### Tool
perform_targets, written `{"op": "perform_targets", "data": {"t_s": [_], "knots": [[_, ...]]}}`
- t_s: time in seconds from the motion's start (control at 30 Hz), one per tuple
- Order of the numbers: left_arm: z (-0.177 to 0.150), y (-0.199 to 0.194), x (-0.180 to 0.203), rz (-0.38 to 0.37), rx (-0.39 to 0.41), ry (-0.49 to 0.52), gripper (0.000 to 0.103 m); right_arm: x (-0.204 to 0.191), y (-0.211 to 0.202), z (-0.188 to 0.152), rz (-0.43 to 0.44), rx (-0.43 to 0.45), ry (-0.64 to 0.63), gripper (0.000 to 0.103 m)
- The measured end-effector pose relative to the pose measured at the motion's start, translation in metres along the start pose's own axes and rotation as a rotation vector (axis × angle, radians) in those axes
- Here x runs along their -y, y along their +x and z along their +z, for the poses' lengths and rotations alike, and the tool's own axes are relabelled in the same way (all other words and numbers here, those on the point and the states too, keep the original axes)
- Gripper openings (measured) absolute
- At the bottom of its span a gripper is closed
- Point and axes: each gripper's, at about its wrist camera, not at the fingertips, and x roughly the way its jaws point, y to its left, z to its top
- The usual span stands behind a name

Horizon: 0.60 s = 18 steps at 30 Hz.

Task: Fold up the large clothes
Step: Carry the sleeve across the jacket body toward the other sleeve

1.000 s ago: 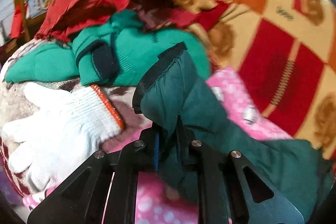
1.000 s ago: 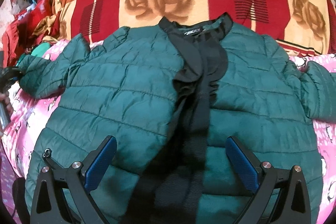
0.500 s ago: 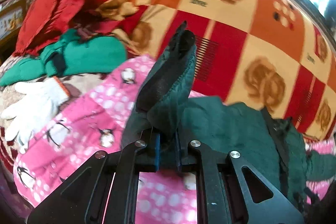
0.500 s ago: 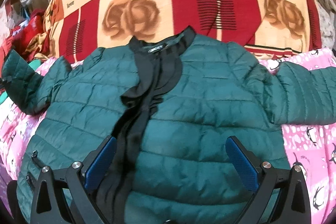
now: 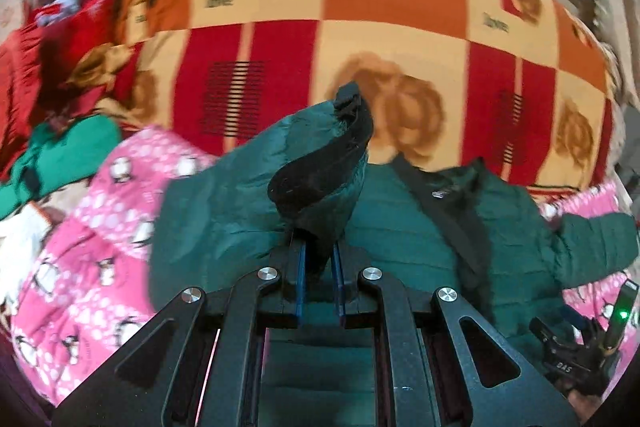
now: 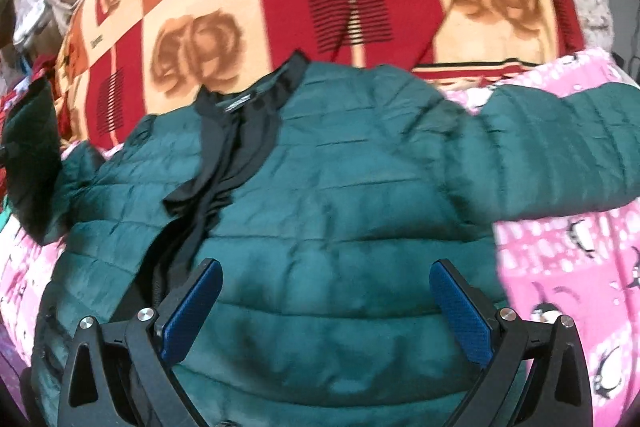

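A dark green quilted jacket [image 6: 340, 195] with a black collar and placket lies front-up on a pink penguin-print sheet [image 6: 568, 267]. My left gripper [image 5: 319, 267] is shut on the jacket's left sleeve cuff [image 5: 320, 171], which stands lifted with its black lining showing, over the jacket body [image 5: 420, 235]. That raised sleeve shows at the left edge of the right wrist view [image 6: 32, 155]. My right gripper [image 6: 326, 311] is open and empty, hovering over the jacket's lower front. The other sleeve [image 6: 560, 155] lies stretched out to the right.
A large red, orange and cream rose-print blanket [image 6: 340, 7] rises behind the jacket. Red clothes [image 5: 52, 51] and a bright green garment [image 5: 60, 155] are piled at the left. The other hand-held gripper [image 5: 580, 355] shows at the lower right of the left wrist view.
My left gripper has carried the sleeve cuff rightward from the pile side to over the jacket body. My right gripper stayed open and shifted toward the jacket's right side.
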Motion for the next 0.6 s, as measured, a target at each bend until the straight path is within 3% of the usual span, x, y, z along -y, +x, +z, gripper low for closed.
{"op": "perform_targets", "data": {"t_s": [0.37, 0.6], "knots": [[0.001, 0.022, 0.115, -0.113, -0.016, 0.159, 0.01, 0.04, 0.01, 0.003, 0.038, -0.064, 0.144, 0.103], [-0.014, 0.062, 0.168, -0.179, -0.115, 0.173, 0.01, 0.053, 0.009, 0.005, 0.022, -0.078, 0.172, 0.103]]}}
